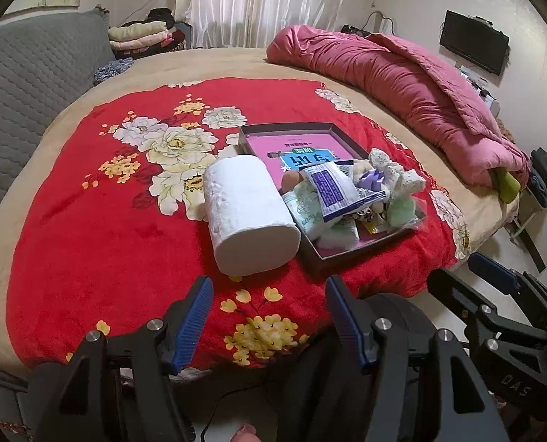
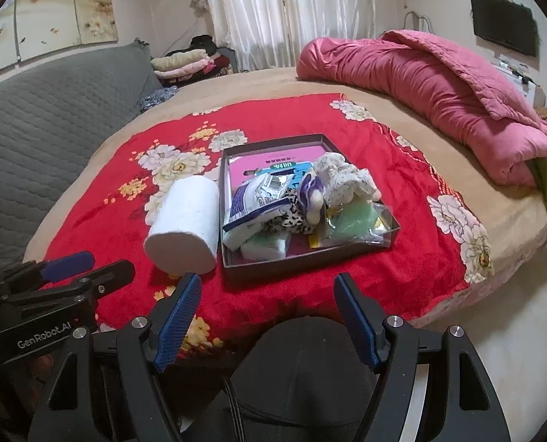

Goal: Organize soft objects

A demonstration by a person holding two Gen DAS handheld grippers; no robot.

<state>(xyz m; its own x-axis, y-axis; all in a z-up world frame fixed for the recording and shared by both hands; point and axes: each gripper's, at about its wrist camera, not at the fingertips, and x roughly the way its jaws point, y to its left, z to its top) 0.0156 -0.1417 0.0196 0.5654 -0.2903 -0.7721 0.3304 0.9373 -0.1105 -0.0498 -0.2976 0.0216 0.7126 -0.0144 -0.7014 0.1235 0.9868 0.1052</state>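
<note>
A white paper roll (image 1: 249,215) (image 2: 186,221) lies on its side on the red flowered blanket (image 1: 100,221) (image 2: 402,269), touching the left of a dark shallow box (image 1: 341,256) (image 2: 273,267). The box holds a pile of soft things: a white-and-purple packet (image 1: 332,188) (image 2: 253,199), a speckled cloth (image 1: 391,173) (image 2: 347,176), a green sponge (image 2: 350,221), a leopard-print piece (image 2: 288,223). My left gripper (image 1: 269,291) is open and empty, just short of the roll. My right gripper (image 2: 267,289) is open and empty, just short of the box.
A rolled pink quilt (image 1: 413,84) (image 2: 439,88) lies across the far right of the bed. A grey quilted headboard (image 1: 23,84) (image 2: 52,110) stands at left, folded clothes (image 2: 185,62) behind it. The floor (image 2: 523,331) lies to the right.
</note>
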